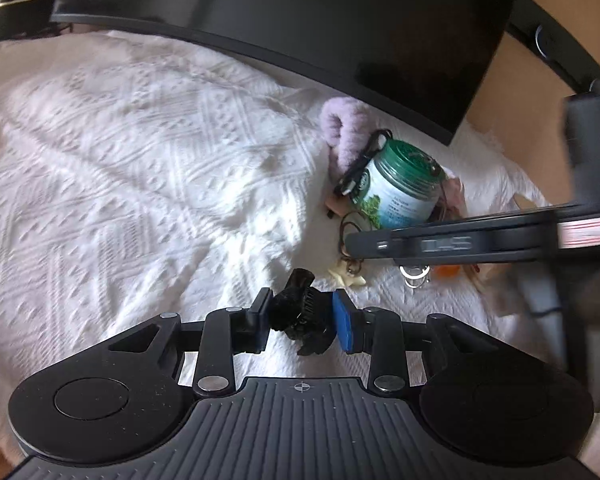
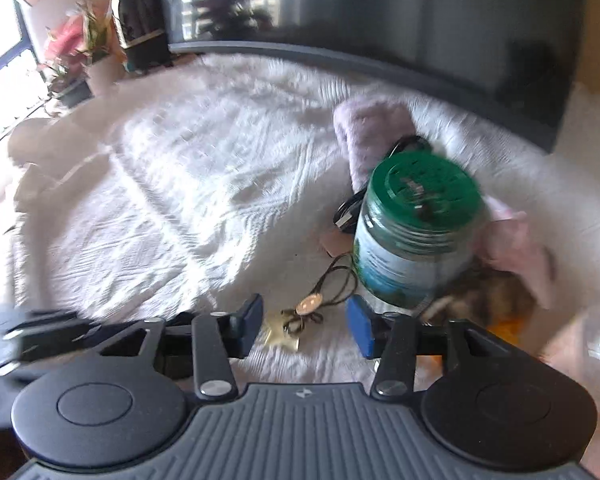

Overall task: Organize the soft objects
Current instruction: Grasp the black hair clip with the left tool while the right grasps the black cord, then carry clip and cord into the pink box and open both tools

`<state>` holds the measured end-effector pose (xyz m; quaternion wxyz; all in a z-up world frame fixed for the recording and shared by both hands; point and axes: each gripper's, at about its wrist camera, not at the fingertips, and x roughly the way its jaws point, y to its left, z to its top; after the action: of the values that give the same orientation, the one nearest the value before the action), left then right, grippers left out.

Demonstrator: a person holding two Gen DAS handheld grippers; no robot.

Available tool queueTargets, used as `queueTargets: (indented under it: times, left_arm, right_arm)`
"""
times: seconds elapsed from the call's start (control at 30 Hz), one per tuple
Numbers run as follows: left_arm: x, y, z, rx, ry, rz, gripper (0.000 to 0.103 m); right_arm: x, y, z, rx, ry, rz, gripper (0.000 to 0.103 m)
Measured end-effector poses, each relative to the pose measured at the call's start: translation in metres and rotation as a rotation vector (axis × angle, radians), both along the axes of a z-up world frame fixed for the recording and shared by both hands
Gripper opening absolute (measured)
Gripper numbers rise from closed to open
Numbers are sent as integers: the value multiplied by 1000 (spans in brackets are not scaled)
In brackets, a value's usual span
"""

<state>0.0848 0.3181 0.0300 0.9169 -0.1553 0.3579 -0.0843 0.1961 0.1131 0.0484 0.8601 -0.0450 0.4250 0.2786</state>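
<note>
The left gripper [image 1: 300,316] pinches a black fuzzy hair clip [image 1: 300,320] tight between its blue pads, just above the white bumpy knit blanket [image 1: 140,180]. The right gripper [image 2: 304,328] has its jaws apart and holds nothing; a small gold star charm on a brown cord [image 2: 284,332] lies on the blanket between them. Near it stands a jar with a green lid [image 2: 412,232], with a fluffy purple scrunchie [image 2: 372,132] behind it.

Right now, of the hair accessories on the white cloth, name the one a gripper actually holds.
The black hair claw clip, pinched in the left gripper. The fluffy lilac hair tie lies loose behind the green-lidded jar; the right gripper is empty.
</note>
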Motion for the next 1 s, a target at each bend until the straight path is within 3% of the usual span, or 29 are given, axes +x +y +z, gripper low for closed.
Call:
queueTargets:
  times: [0.1, 0.13, 0.27, 0.43, 0.57, 0.67, 1.0]
  left_arm:
    - [-3, 7, -1, -3, 5, 19, 36]
    - [-3, 9, -1, -7, 10, 29, 36]
    - [0, 19, 7, -25, -9, 62, 36]
    - [24, 23, 41, -42, -75, 57, 36]
    - [50, 12, 61, -52, -55, 47, 36]
    - [65, -2, 74, -16, -24, 31, 36]
    - [115, -66, 140, 102, -178, -35, 36]
  right_arm:
    - [10, 15, -15, -29, 21, 9, 32]
    - [12, 19, -18, -50, 25, 9, 22]
    - [6, 14, -10, -42, 24, 28, 1]
    - [-22, -17, 43, 64, -45, 43, 2]
    - [-35, -44, 79, 112, -107, 12, 2]
    - [-40, -64, 97, 128, -141, -30, 2]
    - [-38, -159, 166, 188, -305, -224, 1]
